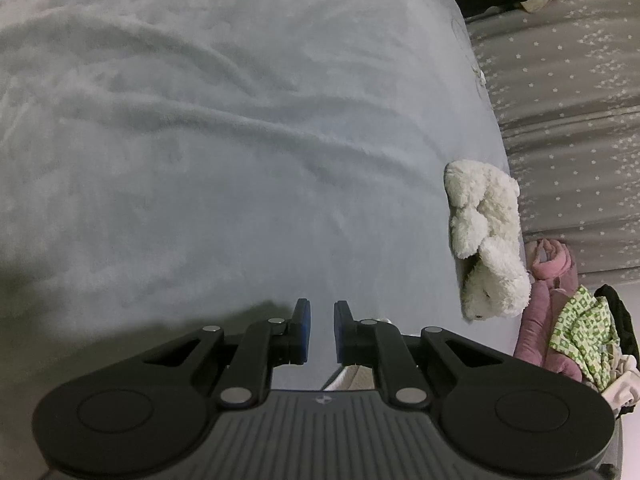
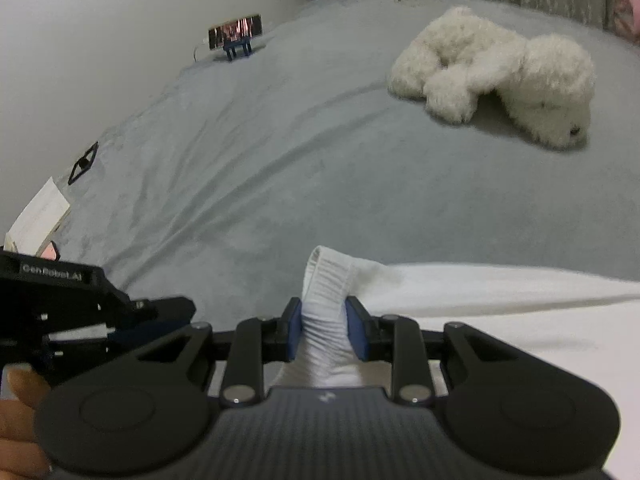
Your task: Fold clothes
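Note:
A white garment [image 2: 500, 300] lies across the grey bed cover [image 2: 280, 168] at the near right. Its ribbed cuff [image 2: 326, 276] stands up between the blue pads of my right gripper [image 2: 323, 304], which is shut on it. My left gripper [image 1: 321, 308] hovers over the bare grey cover [image 1: 200, 140]; its pads stand a narrow gap apart with nothing between them. A strip of white cloth [image 1: 352, 376] shows under its body. In the right wrist view the left gripper [image 2: 120, 320] sits just left of the right one, held by a hand [image 2: 20, 420].
A white plush dog [image 2: 500, 72] [image 1: 486, 240] lies near the bed's right edge. Beyond that edge is a heap of clothes: pink [image 1: 548, 264] and green-patterned [image 1: 580, 332]. A small device on a blue stand [image 2: 236, 36] and a paper box [image 2: 36, 220] sit by the wall.

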Available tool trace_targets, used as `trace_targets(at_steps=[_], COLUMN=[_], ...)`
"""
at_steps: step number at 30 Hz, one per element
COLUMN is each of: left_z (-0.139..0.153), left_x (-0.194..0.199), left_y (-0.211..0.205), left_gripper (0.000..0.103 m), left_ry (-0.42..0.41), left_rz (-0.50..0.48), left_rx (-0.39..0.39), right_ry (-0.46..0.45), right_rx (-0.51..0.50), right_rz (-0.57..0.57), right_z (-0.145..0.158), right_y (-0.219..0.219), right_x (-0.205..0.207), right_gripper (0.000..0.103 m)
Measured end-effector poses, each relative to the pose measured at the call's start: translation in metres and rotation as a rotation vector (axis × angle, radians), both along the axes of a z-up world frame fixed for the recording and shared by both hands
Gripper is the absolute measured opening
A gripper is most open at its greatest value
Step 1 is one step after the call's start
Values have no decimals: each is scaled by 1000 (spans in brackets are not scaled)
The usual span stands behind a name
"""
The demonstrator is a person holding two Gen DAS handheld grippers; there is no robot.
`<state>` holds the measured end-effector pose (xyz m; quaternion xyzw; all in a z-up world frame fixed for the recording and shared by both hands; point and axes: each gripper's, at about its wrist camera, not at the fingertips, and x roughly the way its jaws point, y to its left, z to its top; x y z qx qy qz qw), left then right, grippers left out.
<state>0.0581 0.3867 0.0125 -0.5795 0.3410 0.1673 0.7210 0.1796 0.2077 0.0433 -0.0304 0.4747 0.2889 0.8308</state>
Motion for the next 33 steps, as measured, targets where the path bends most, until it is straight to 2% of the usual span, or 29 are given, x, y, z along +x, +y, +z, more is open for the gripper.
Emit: trace_targets(at_steps=[3, 6, 8, 11, 15, 16, 18, 19, 20, 23, 26, 29, 33], left_z=[-1, -2, -2, -1, 1, 2, 3, 3, 3, 3, 6, 11, 20], left_x=[1, -1, -1, -1, -2, -2, -1, -1, 0, 3, 4, 3, 6], left_y=[-2, 1, 1, 1, 0, -1, -3, -5, -7, -12, -16, -19, -28], left_gripper=[11, 11, 11, 11, 11, 11, 11, 11, 11, 11, 11, 11, 11], left_ry=[-6, -7, 2, 3, -10, -9, -6, -3, 0, 6, 1, -3, -13], left_rz=[-14, -7, -2, -3, -9, -12, -18, -22, -27, -43, -58, -69, -101], left_rx=[-20, -38, -28, -28, -30, -25, -13, -10, -7, -1, 11, 43, 91], right_ry=[-65, -117, -142, -167, -190, -195, -206, -207, -200, -164, -133, -124, -162], right_rx=[-96, -126, -114, -85, 34, 69, 103, 95, 73, 10, 38, 74, 132], right_rz=[7, 39, 18, -12, -31, -35, -3, 19, 42, 85, 70, 38, -19], right_z=[-11, -17, -17, -16, -5, -1, 4, 4, 2, -15, -31, -24, -5], right_y=[11, 23, 24, 17, -11, -20, -34, -36, -35, -27, -25, -34, -73], right_x=[-6, -12, -11, -12, -24, -28, -36, -39, -41, -41, -38, -39, -54], right_gripper=[25, 28, 29, 43, 43, 43, 34, 21, 15, 13, 15, 17, 24])
